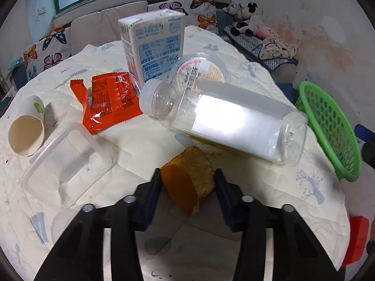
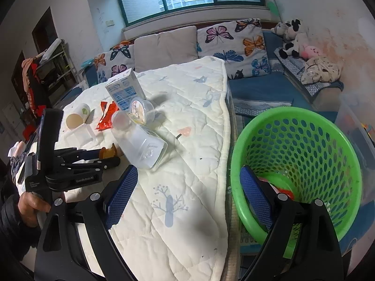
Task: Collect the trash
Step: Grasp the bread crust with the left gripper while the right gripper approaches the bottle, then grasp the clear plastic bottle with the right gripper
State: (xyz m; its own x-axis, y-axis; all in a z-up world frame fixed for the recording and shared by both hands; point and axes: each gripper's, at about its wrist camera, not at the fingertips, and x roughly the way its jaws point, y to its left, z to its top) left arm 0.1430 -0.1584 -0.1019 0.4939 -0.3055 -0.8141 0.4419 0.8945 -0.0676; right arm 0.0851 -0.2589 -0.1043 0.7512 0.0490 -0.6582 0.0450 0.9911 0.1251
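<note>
The left gripper (image 1: pixel 187 182) was low over the quilted surface (image 1: pixel 145 145), its fingers (image 1: pixel 153 194) apart on both sides of an orange peel (image 1: pixel 187 182). From the left wrist view I could not tell whether the pads already touched the peel; it seemed that a small gap stayed on the right side. The peel lay on the surface just in front of a clear plastic jar (image 1: pixel 229 119) on its side, which was near to it or touching it.

The right gripper (image 2: pixel 187 187) hung with its fingers (image 2: pixel 121 196) wide apart and nothing between them, one finger over the surface and the other over the rim of the green basket (image 2: pixel 328 154). The basket stood beside the surface edge and already held something red.

My judgement is that the step in hand was the grasp of the peel. The next move would need the fingers to close gently, because a peel is thin and bends, then a lift clear of the jar and a carry across to the basket
</note>
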